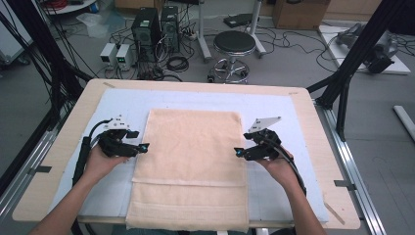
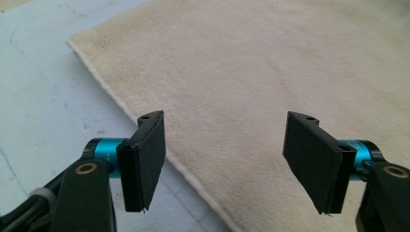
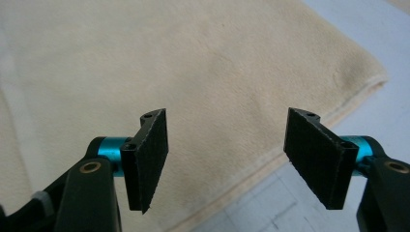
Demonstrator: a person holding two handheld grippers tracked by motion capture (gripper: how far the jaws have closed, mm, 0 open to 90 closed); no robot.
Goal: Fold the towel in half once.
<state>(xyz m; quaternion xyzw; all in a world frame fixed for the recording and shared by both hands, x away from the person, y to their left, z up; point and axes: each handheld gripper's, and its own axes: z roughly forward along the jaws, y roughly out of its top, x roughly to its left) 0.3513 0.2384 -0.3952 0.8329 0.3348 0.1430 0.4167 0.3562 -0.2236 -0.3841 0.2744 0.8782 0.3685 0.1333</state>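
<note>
Lying lengthwise down the table's (image 1: 313, 127) middle, its near end draped over the near edge, the folded towel (image 1: 192, 161) is flanked by the left gripper (image 1: 141, 147) and right gripper (image 1: 239, 152), both spread and empty, each equally near one long side.

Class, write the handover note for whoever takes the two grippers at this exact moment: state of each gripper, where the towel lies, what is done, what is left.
Left gripper: open, nothing between the jaws, at the towel's left edge.
Right gripper: open, nothing held, at the towel's right edge.
Towel: cream, flat on the pale mat, near end hanging over the table's front edge.
Done: the towel appears folded once; an upper layer ends at a cross edge short of the near end.
Left: probably further folds; neither side is gripped yet.
</note>
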